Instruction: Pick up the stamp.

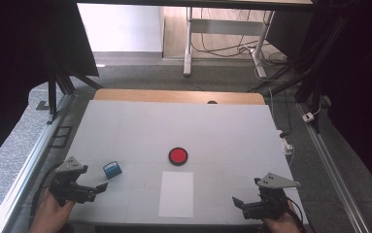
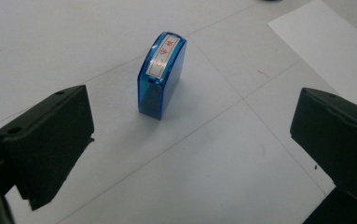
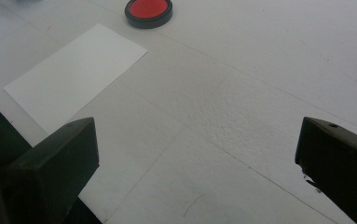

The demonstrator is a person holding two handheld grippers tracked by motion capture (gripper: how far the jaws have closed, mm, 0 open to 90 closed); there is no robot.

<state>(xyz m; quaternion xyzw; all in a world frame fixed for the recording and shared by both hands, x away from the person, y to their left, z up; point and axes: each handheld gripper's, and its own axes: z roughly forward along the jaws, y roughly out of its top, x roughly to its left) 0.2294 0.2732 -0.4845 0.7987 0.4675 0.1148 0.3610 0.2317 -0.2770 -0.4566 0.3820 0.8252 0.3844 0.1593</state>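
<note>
Bench (image 1: 125,126): white top, faint grid seams, wooden far edge; grey floor around, dark curtains left and right, a desk frame (image 1: 189,43) and cables beyond.

Left gripper (image 1: 92,190): near-left corner, jaws wide apart, holding nothing.

Stamp (image 1: 112,169): blue, upright, just beyond the left gripper, clear of its jaws. The left gripper view shows its white label with red characters (image 2: 163,56), unreadable from above.

Paper (image 1: 176,194): white sheet, near centre.

Ink pad (image 1: 178,156): red, black-rimmed, just beyond the paper.

Right gripper (image 1: 242,205): near-right corner, jaws spread, empty; the right gripper view shows pebbled bench texture (image 3: 223,112).
</note>
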